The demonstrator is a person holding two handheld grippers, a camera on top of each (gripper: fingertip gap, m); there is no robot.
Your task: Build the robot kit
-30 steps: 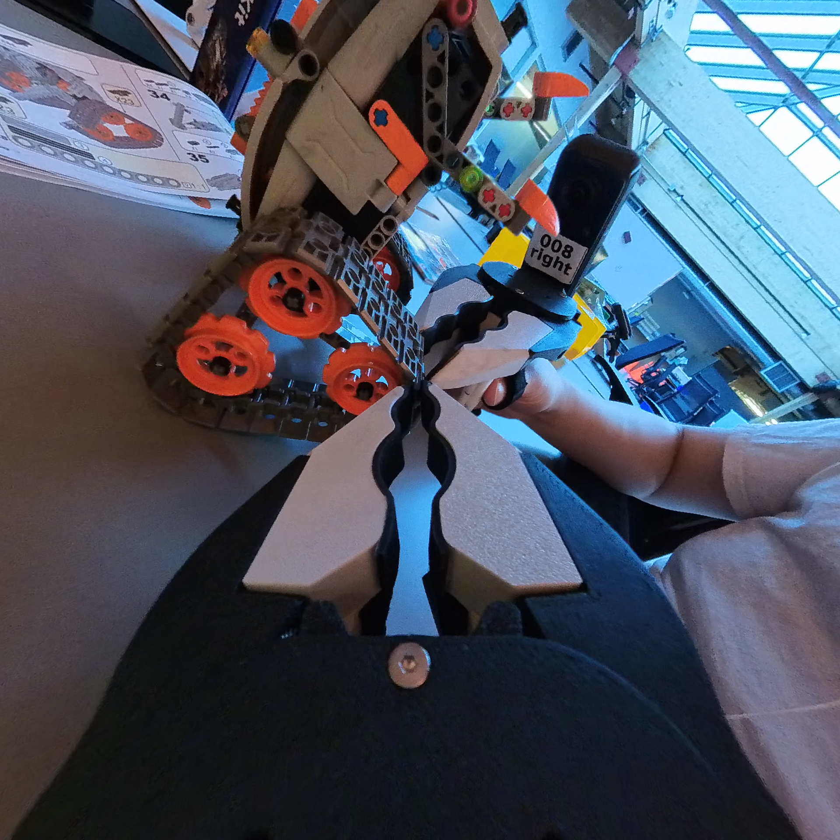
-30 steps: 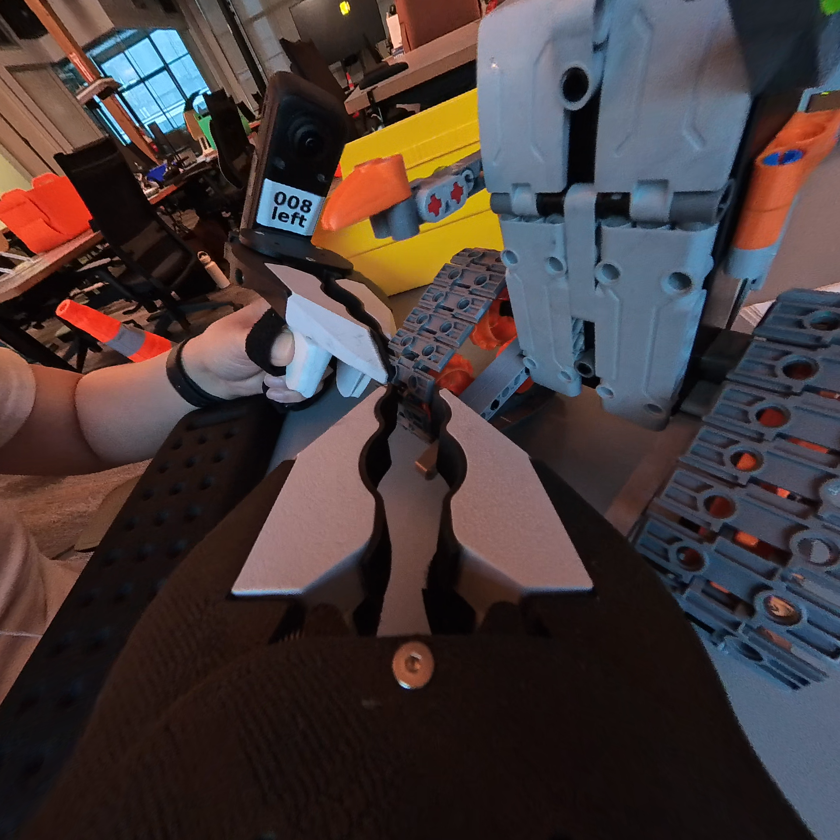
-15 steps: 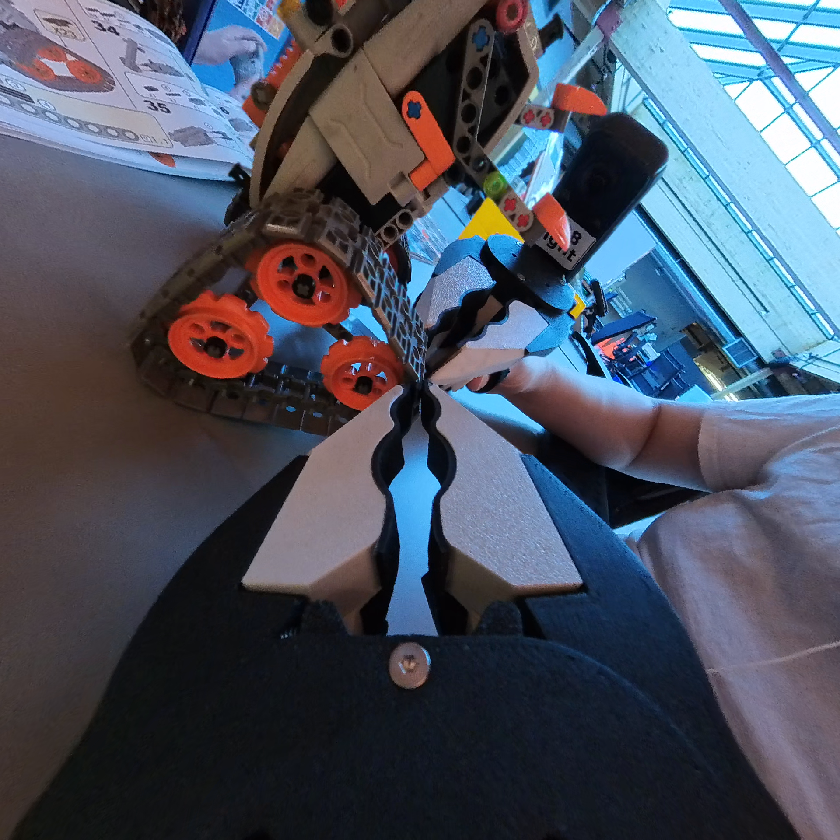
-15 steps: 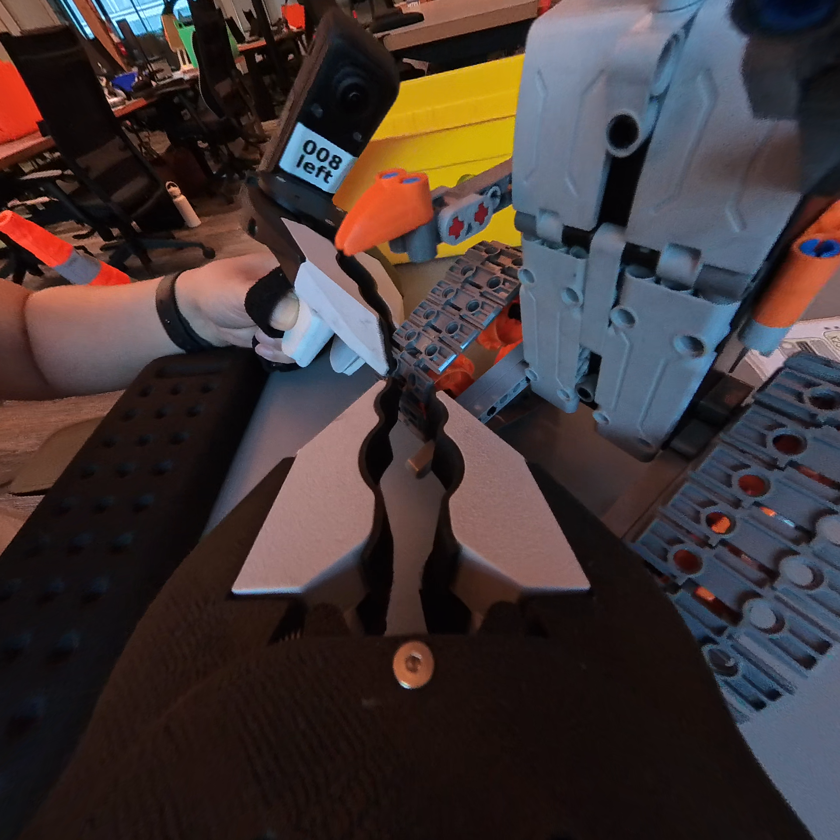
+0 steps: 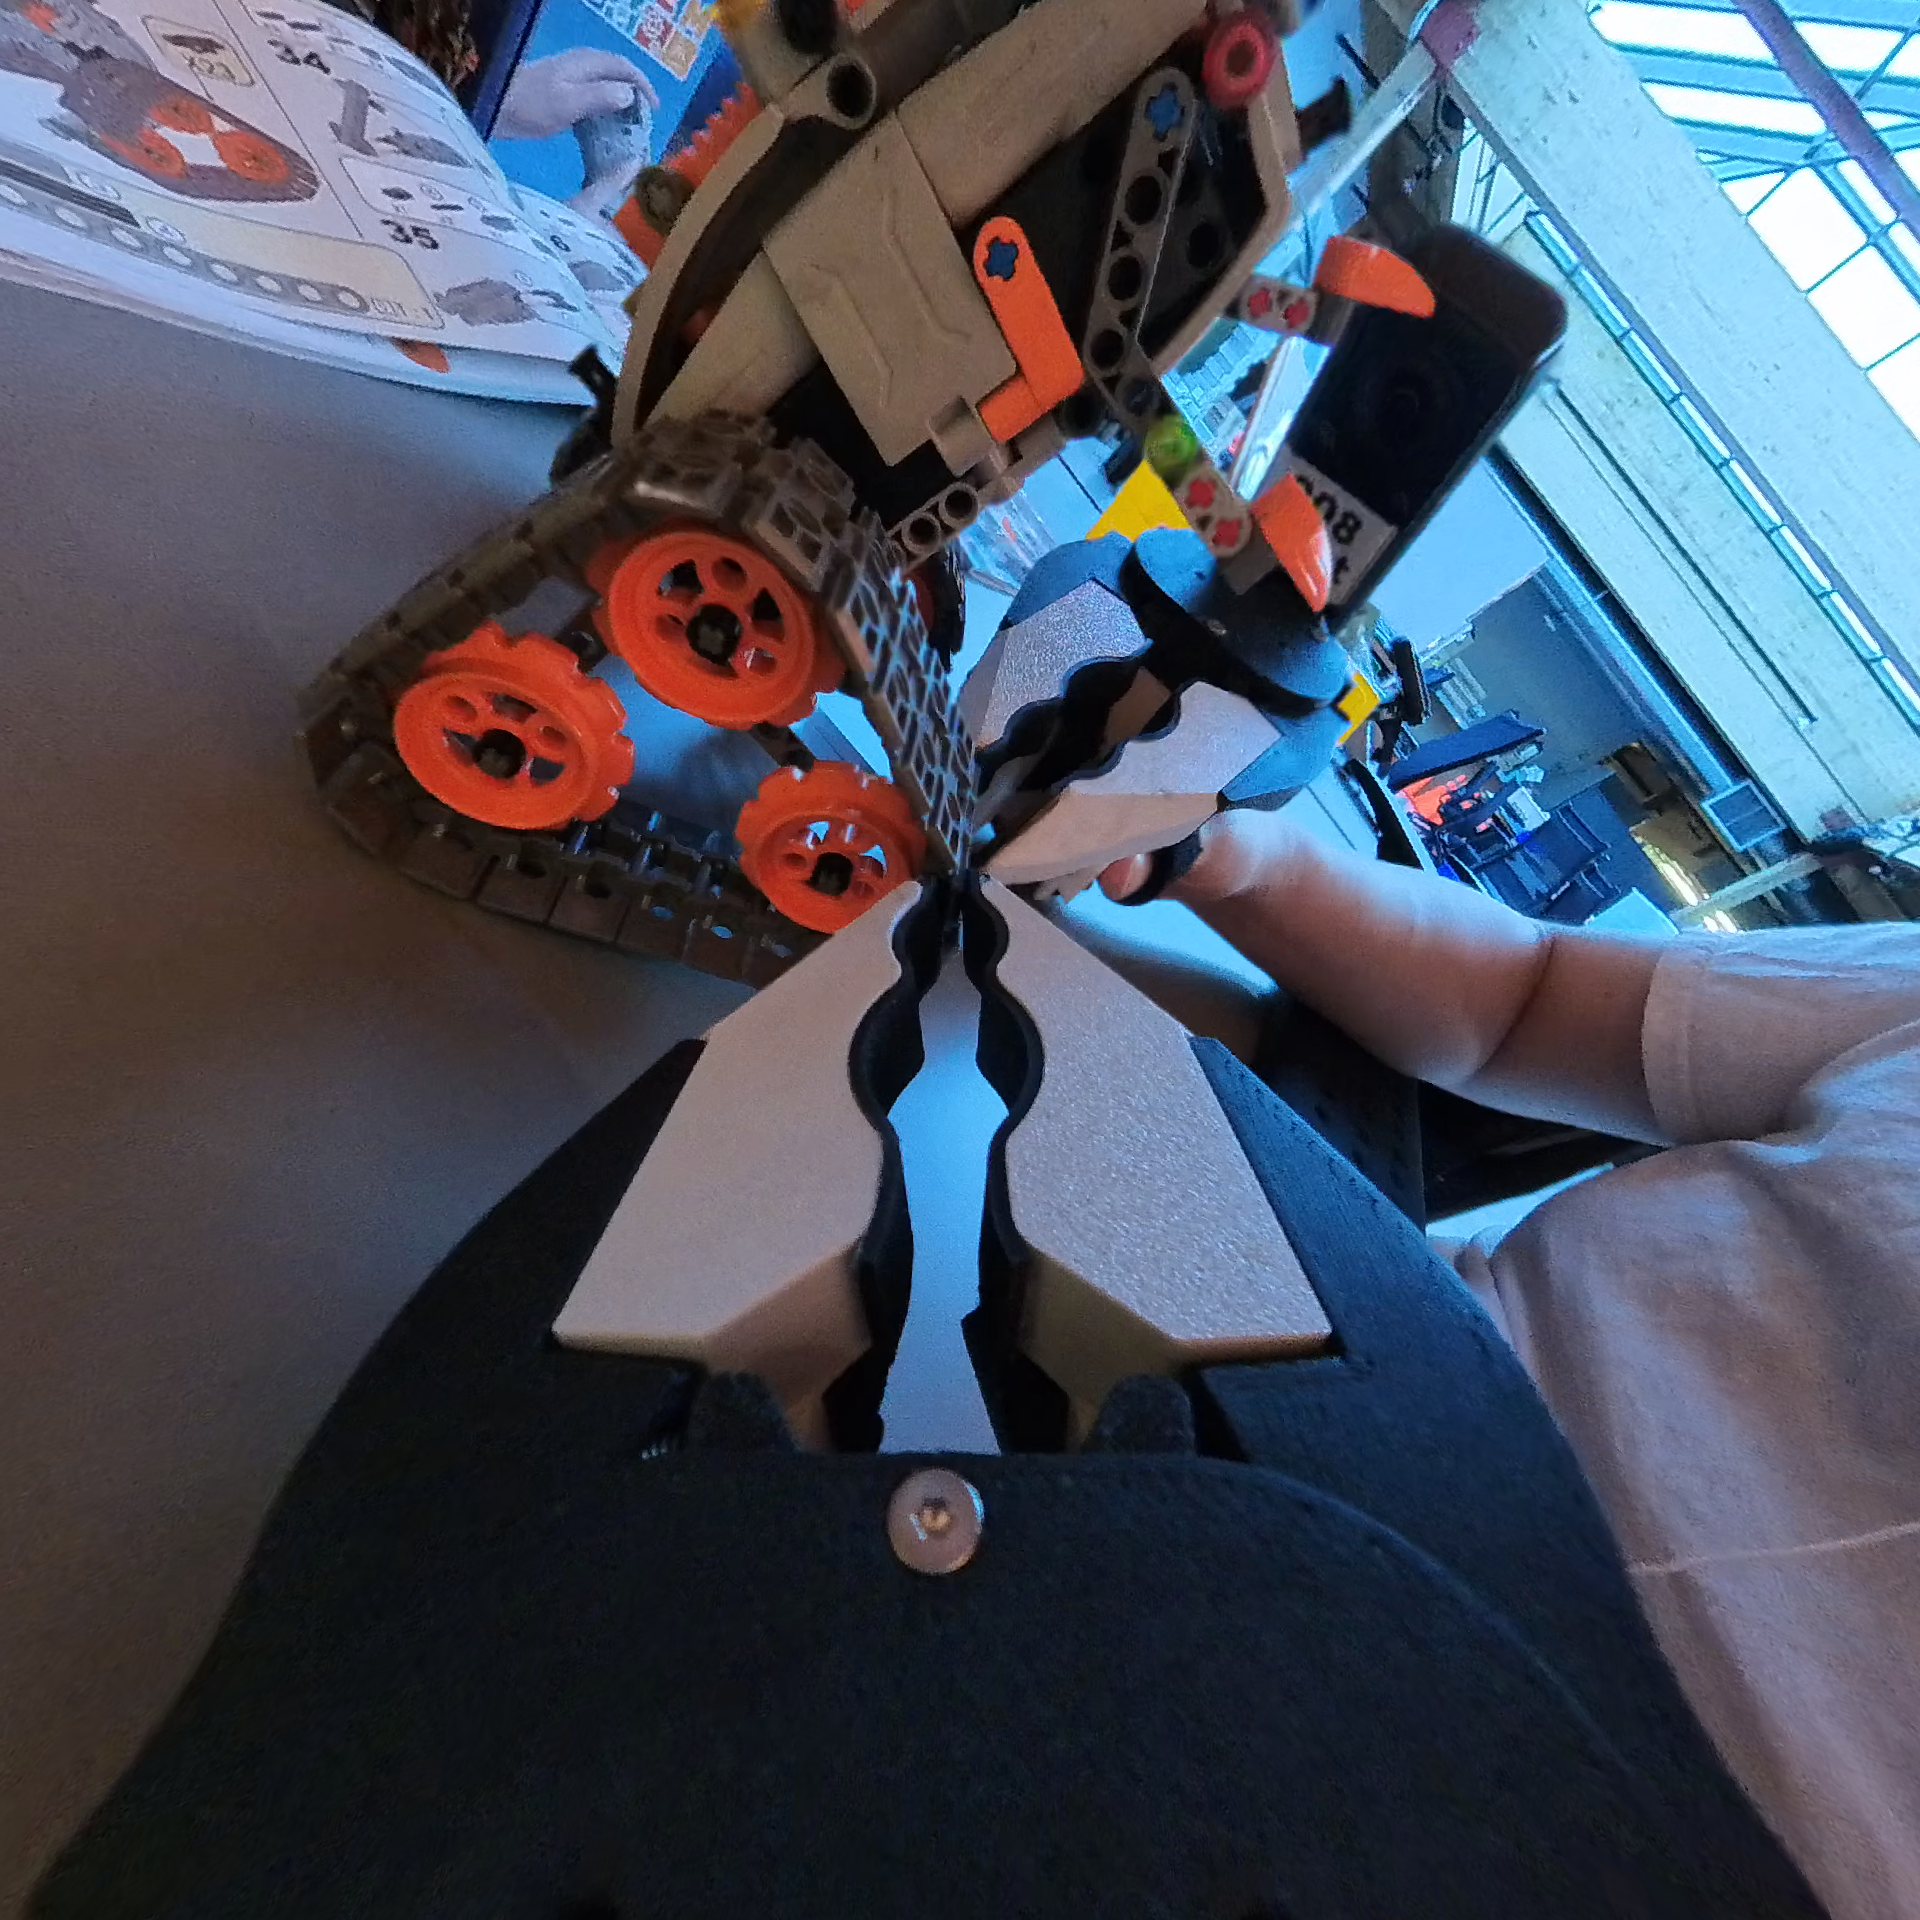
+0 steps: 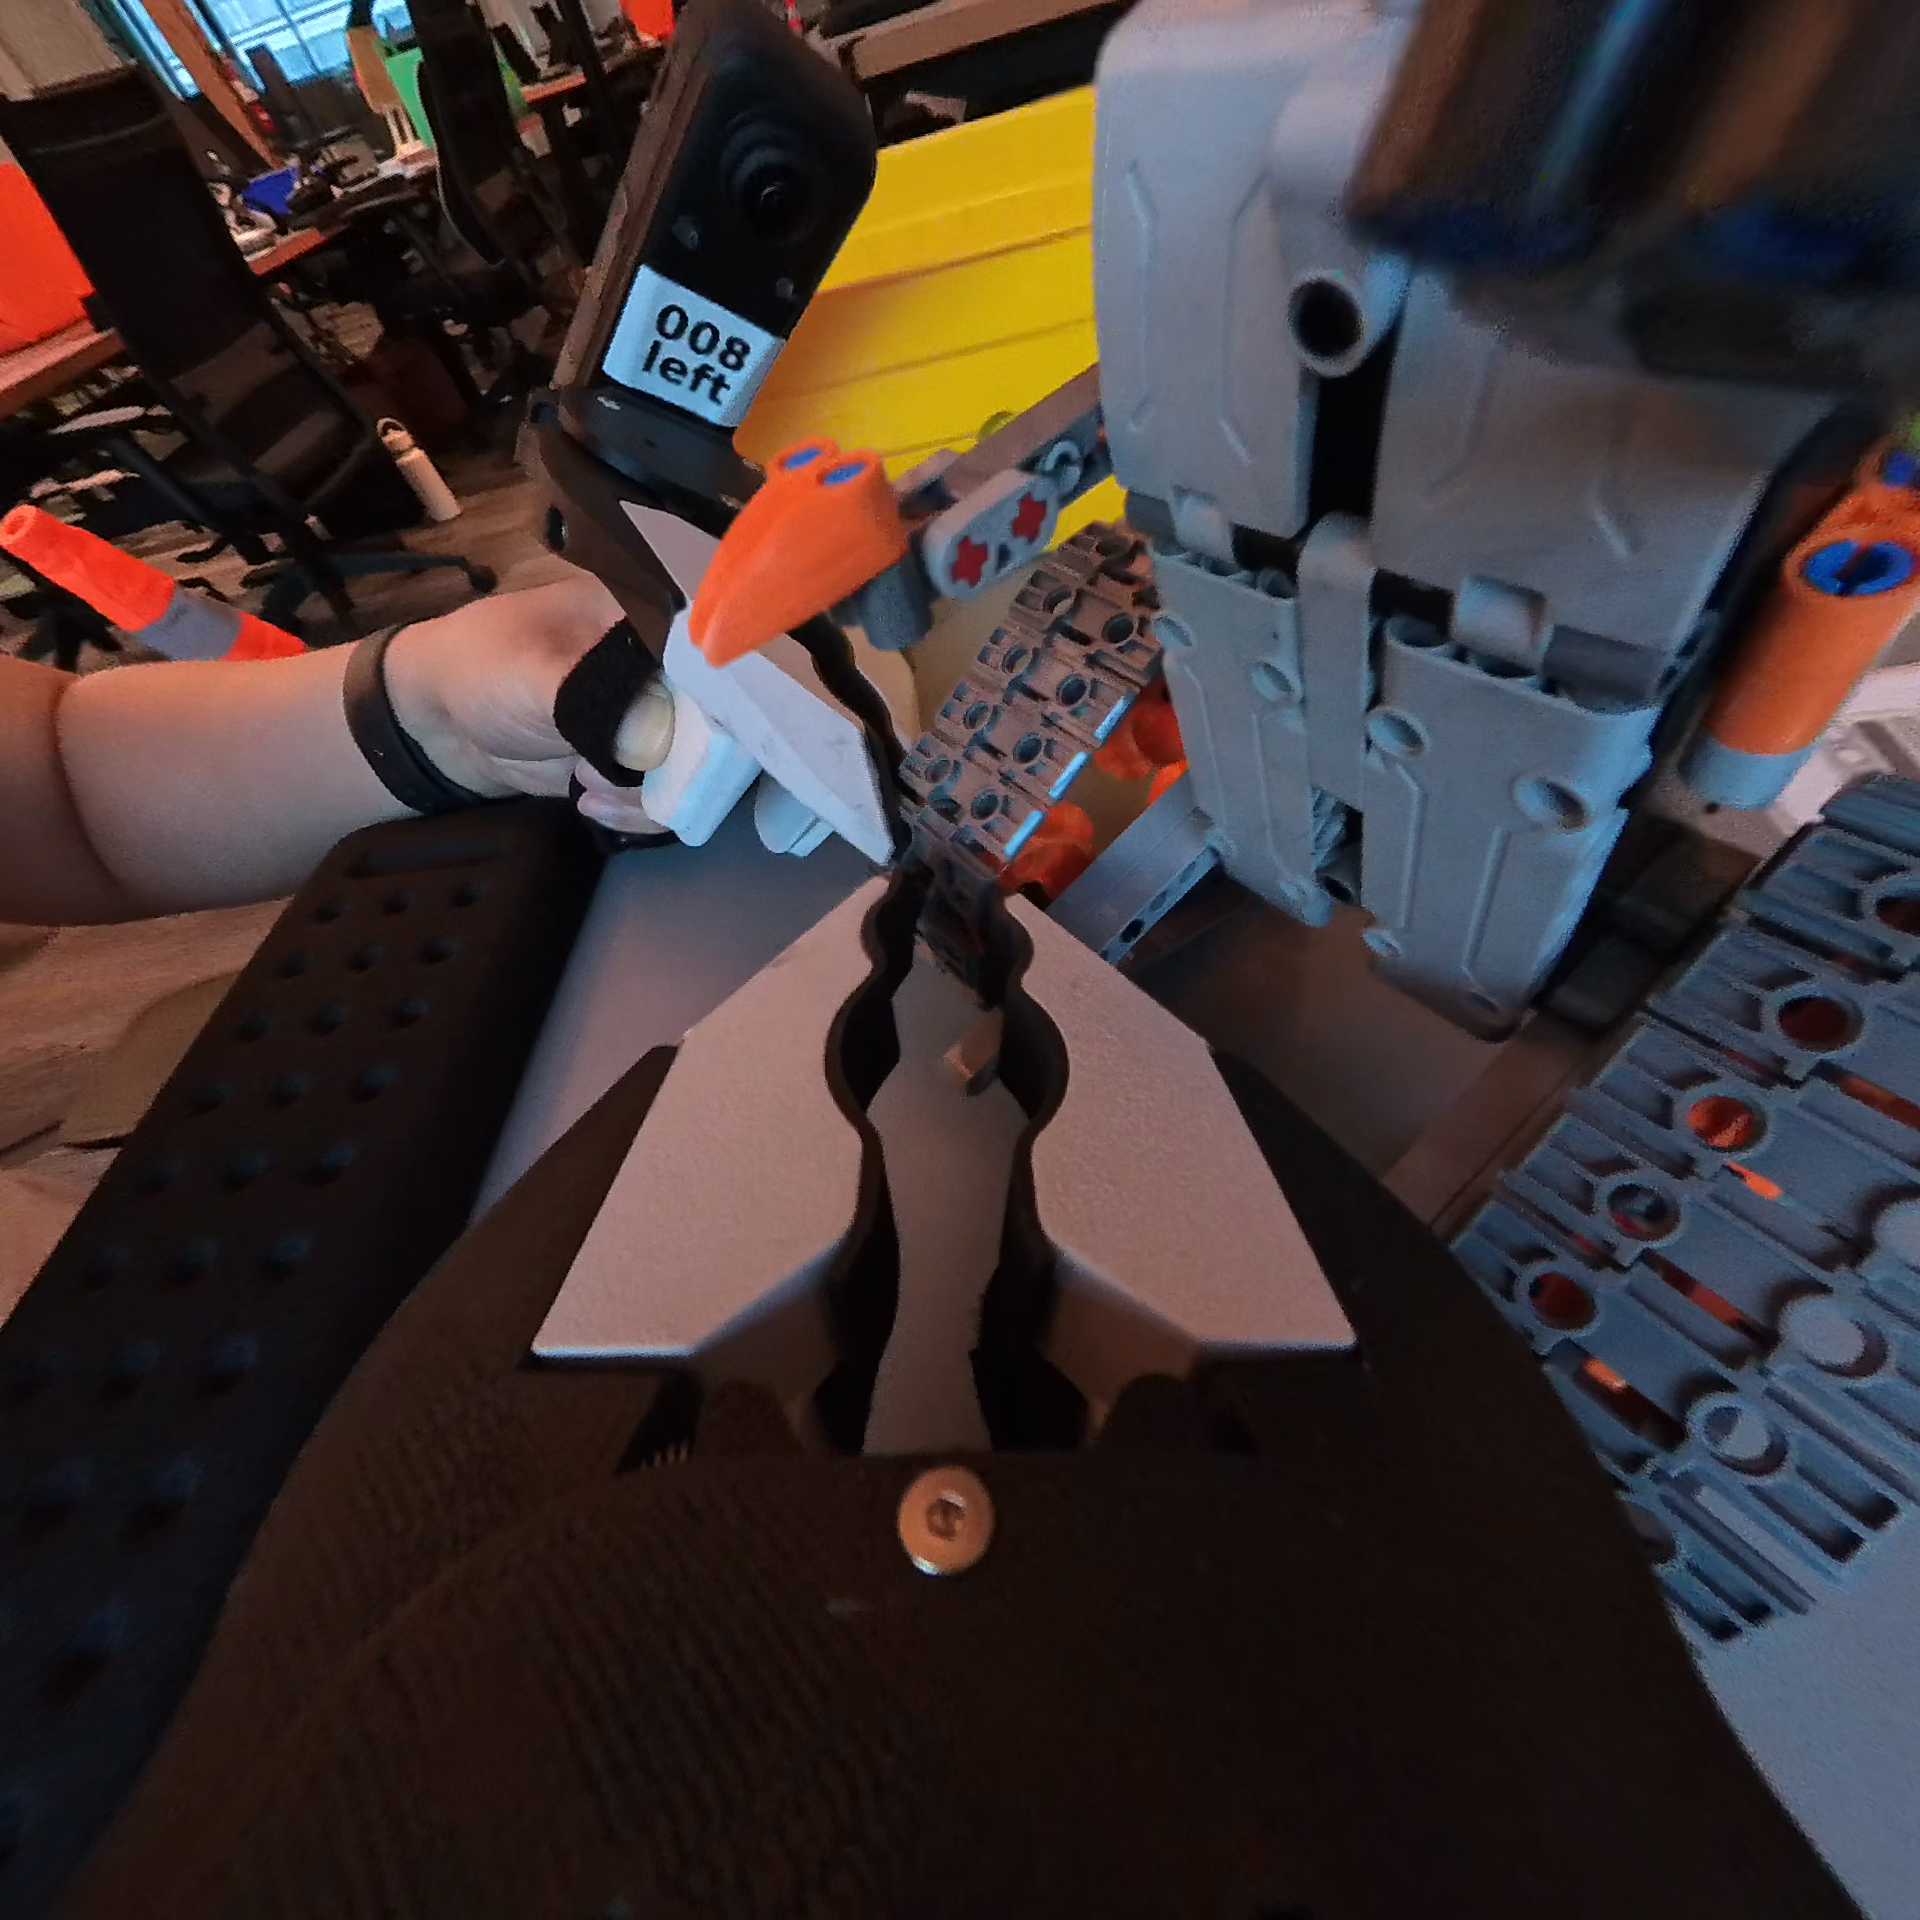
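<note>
A grey brick-built tracked vehicle [image 5: 894,270] with orange wheels [image 5: 707,629] stands on the grey table [image 5: 208,1039]. Its dark grey track [image 5: 914,717] hangs down at the near end. My left gripper [image 5: 951,899] is shut on the lowest track link. My right gripper [image 6: 951,909] pinches the same track [image 6: 1023,717] from the other side, tip to tip with the left. The right gripper also shows in the left wrist view [image 5: 1101,717], and the left gripper in the right wrist view [image 6: 769,727]. An orange claw [image 6: 790,561] on the model sticks out over the left gripper.
An open instruction booklet [image 5: 260,208] lies behind the model. A yellow box [image 6: 966,291] stands beyond it. The vehicle's other track [image 6: 1766,1195] is at the right. A black perforated mat [image 6: 260,1039] lies at the table's edge. A small tan piece [image 6: 971,1060] lies on the table. My left and right fingertips are right by each other.
Both grippers kept their pinch on the track link. Both views have swung and drawn closer to the model, and the orange claw now overlaps the left gripper in the right wrist view.
</note>
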